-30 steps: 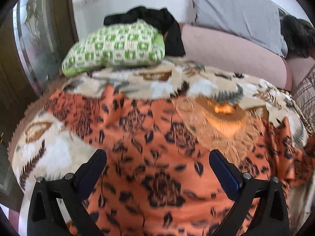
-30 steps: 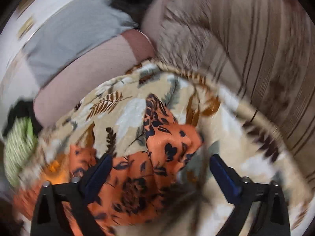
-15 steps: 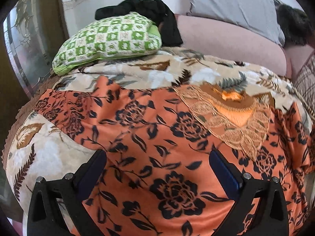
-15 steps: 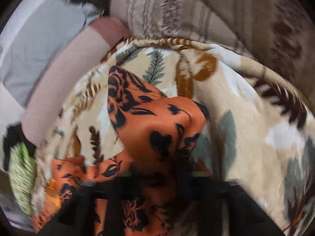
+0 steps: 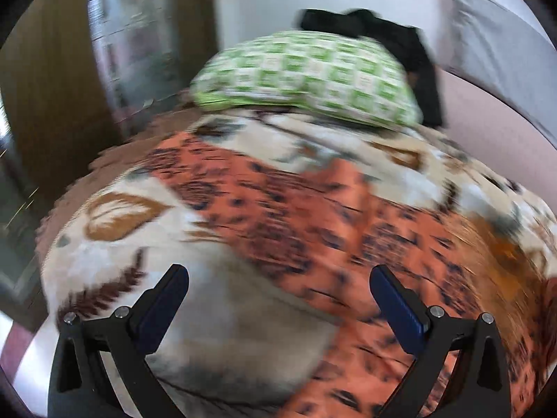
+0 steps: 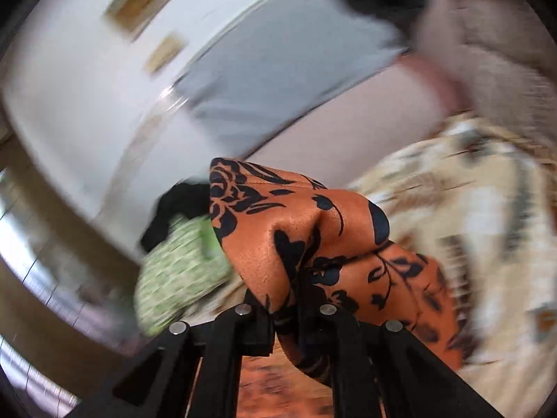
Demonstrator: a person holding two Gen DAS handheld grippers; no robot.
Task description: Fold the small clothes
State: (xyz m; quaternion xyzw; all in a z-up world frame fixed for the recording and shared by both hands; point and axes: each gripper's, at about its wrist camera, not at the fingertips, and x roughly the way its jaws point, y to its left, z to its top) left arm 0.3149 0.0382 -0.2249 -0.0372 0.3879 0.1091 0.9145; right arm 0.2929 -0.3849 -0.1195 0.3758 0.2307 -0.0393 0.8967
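Orange floral garment (image 6: 306,230): pinched in the right gripper (image 6: 296,299), jaws clenched tight on a bunched fold of its cloth, lifted off the leaf-print blanket (image 6: 487,209). Held that way, by judgement, to carry one side or sleeve across the rest of the piece for a fold; a closed pinch near an edge lets the loose cloth trail and lie flat behind. Left gripper (image 5: 278,299) released, jaws wide apart, nothing between them, hovering above the blanket's near left edge, just beside the garment's left border; probably placed there to catch or pin the opposite side, though that is a guess.

Rest of the garment spread across the middle of the blanket (image 5: 115,244), reaching toward the near right edge, one sleeve-like strip running toward the far left corner. Satin-like sheen, orange ground with black roses and leaves; a paler brown lace or embroidered patch near the right side, too blurred for detail. Thin and limp, so likely to slip and drape.

Beyond, at the blanket's far edge: green checked pillow (image 5: 306,76), black clothing (image 5: 400,48) behind it, grey cushion (image 6: 285,76) against the pink sofa back (image 6: 348,125). Both views smeared with blur.
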